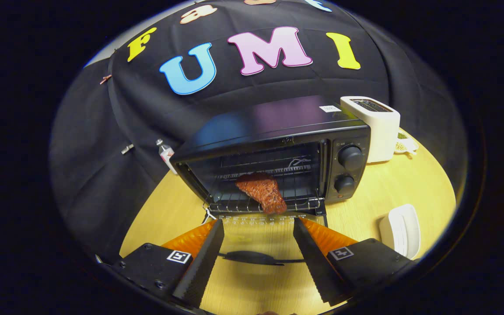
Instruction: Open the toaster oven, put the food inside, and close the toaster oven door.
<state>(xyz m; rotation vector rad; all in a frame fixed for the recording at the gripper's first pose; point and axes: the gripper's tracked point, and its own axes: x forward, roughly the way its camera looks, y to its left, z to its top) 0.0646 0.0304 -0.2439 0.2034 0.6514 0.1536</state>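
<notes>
Black metal toaster oven (278,148), boxy and glossy on top, on a pale wood-grain desk (409,192), its glass door (256,245) dropped flat toward the camera, curved black handle (254,257) between the fingers. Reddish-brown, rough-textured slab of meat-like food (261,191) on the wire rack (234,203), one end over the rack's front edge, just beyond the fingertips. Hand-held gripper (258,224) spread wide and holding nothing, its black ridged wedge fingers (201,262) backed by translucent orange pieces, above the lowered door. Two round black knobs (350,157) stacked on the oven's right panel. White smooth-sided slot toaster (376,127) just right of the oven. White ribbed oval plastic object (403,229) on the desk, well to the right of the fingers. Small bottle (166,154) standing left of the oven.
</notes>
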